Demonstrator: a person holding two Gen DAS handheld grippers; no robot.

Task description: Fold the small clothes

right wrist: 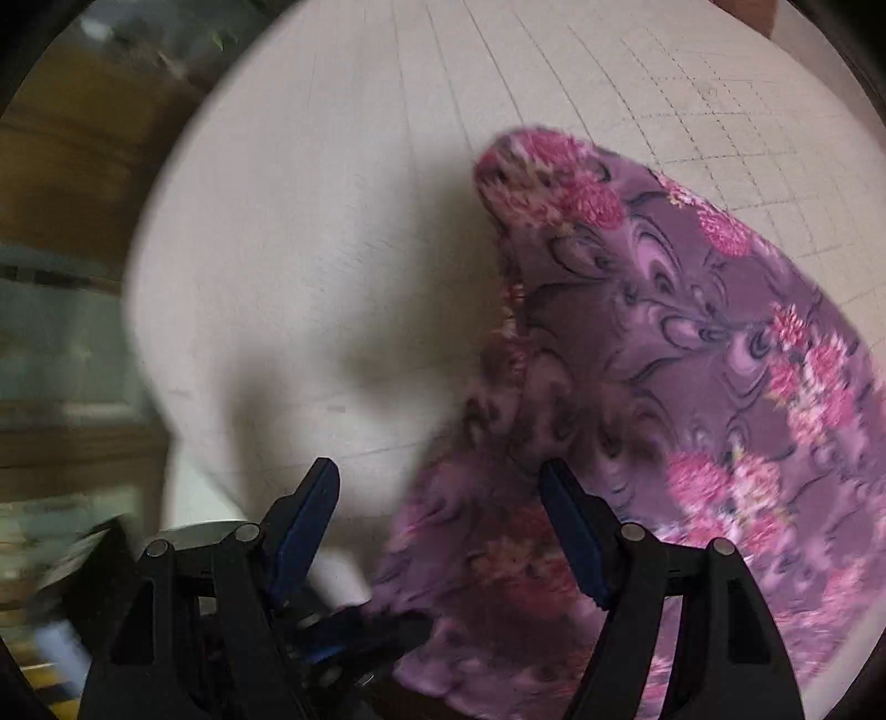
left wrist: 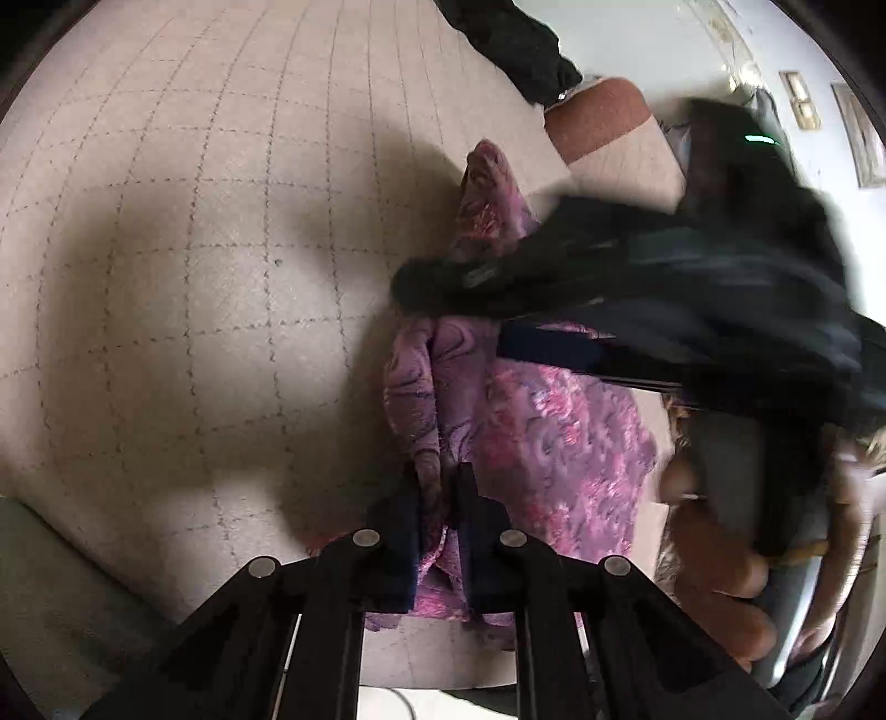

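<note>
A purple garment with pink flowers (left wrist: 531,421) lies on the cream quilted surface (left wrist: 194,249). My left gripper (left wrist: 440,487) is shut on a bunched edge of it, the cloth pinched between the blue pads. In the left wrist view my right gripper (left wrist: 609,310) shows blurred above the garment's far part. In the right wrist view the garment (right wrist: 664,354) fills the right half, partly lifted. My right gripper (right wrist: 443,487) is open, and the garment's edge lies between its fingers and under the right finger (right wrist: 570,531).
A person's dark sleeve (left wrist: 515,44) and hand reach in at the top of the left wrist view. A brown cushion (left wrist: 603,116) sits beyond the garment. The surface's edge (right wrist: 160,354) curves on the left in the right wrist view, with furniture beyond it.
</note>
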